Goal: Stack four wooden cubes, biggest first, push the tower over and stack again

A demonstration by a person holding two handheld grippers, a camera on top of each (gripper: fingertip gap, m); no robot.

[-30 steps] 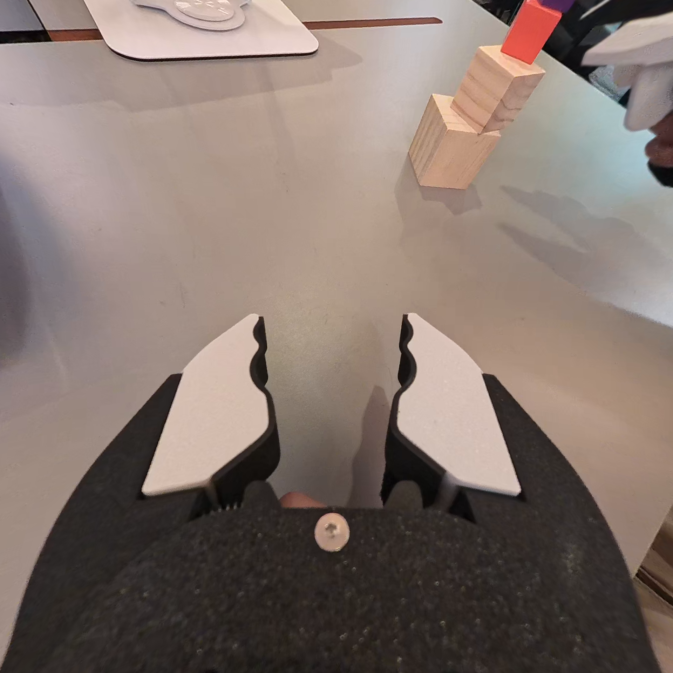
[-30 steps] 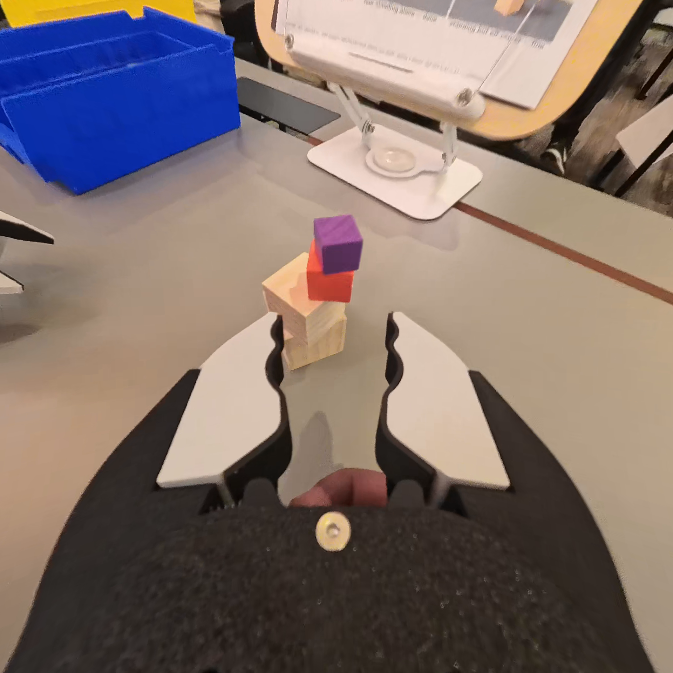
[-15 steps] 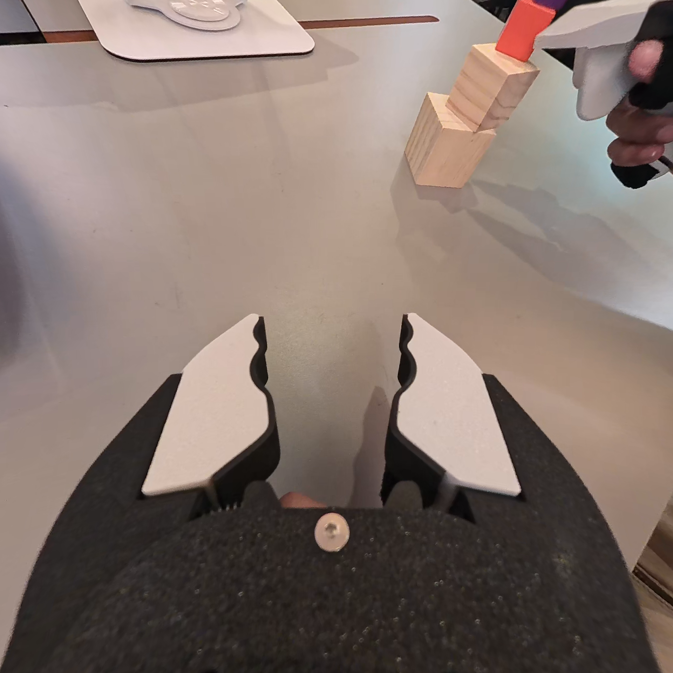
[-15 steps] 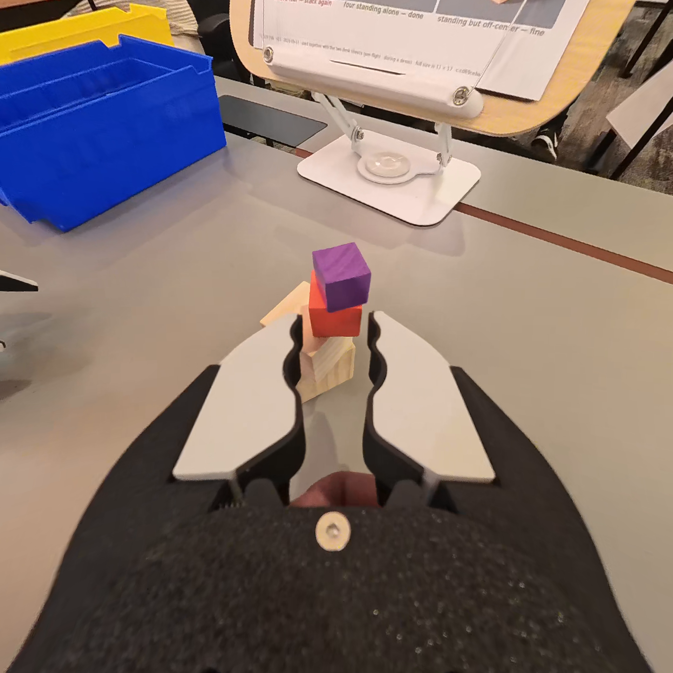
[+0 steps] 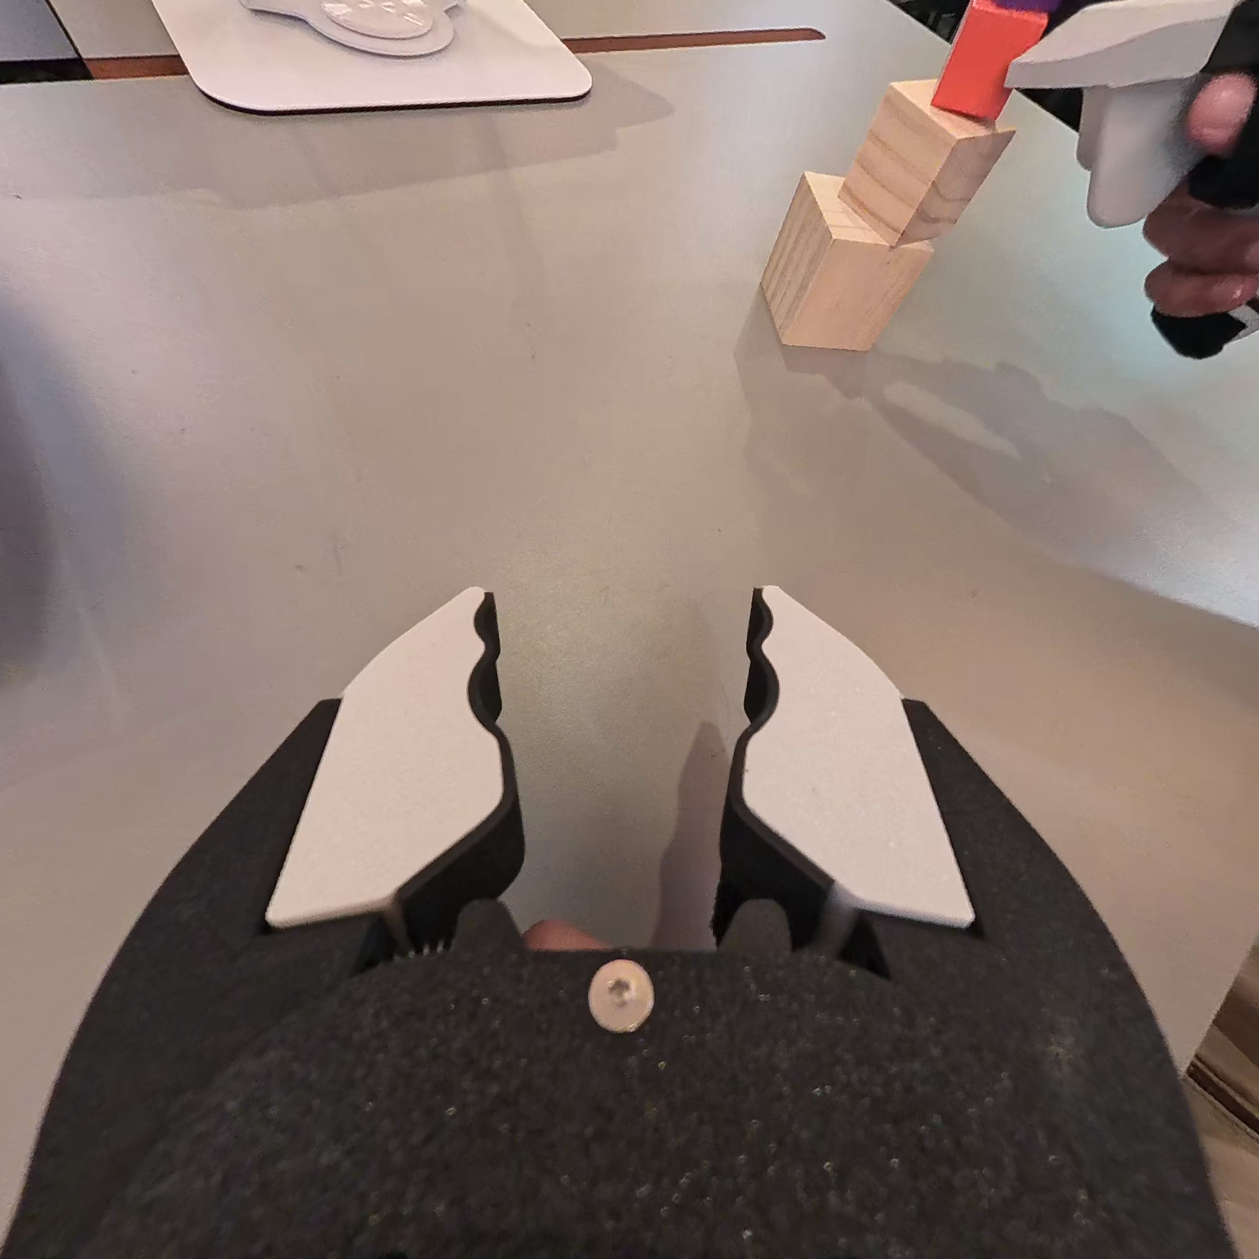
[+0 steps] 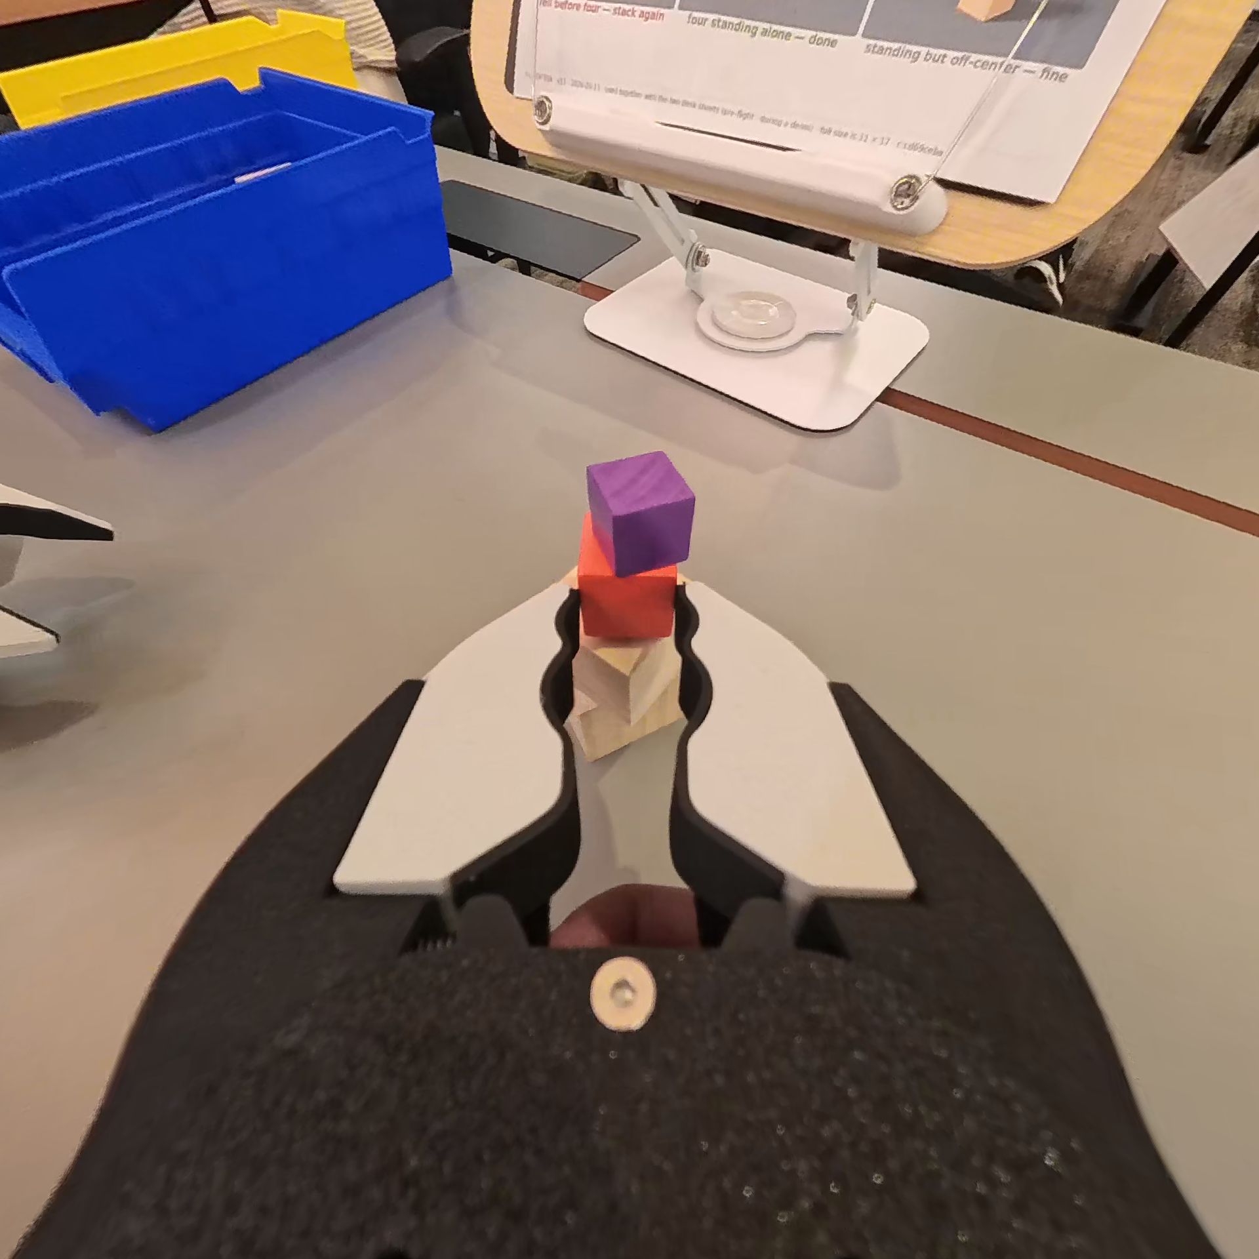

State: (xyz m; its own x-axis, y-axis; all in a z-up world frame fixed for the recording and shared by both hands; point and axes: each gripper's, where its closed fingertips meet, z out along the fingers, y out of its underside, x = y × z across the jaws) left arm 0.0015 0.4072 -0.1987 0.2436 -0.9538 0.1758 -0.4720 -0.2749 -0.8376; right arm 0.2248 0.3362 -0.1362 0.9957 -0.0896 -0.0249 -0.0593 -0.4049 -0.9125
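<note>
A tower of four cubes stands on the grey table (image 6: 954, 613): a large plain wood cube (image 6: 627, 732), a smaller plain cube (image 6: 613, 681) turned on it, a red cube (image 6: 623, 603), and a purple cube (image 6: 640, 511) sitting off-centre on top. My right gripper (image 6: 627, 599) has its fingertips against both sides of the red cube. In the left wrist view the large cube (image 5: 838, 286), the smaller cube (image 5: 913, 170) and the red cube (image 5: 981, 61) show at the upper right, with the right gripper (image 5: 1117, 54) against them. My left gripper (image 5: 621, 606) is open and empty, low over the table, well short of the tower.
A blue bin (image 6: 204, 272) and a yellow bin (image 6: 170, 75) stand at the far left. A document stand (image 6: 817, 102) on a white base (image 6: 756, 340) is behind the tower. The table's edge (image 5: 1213, 1022) runs close on the left gripper's right.
My right gripper moved forward to the tower, and its jaws narrowed until they closed around the red cube. The left gripper stayed almost still. The tower still stands.
</note>
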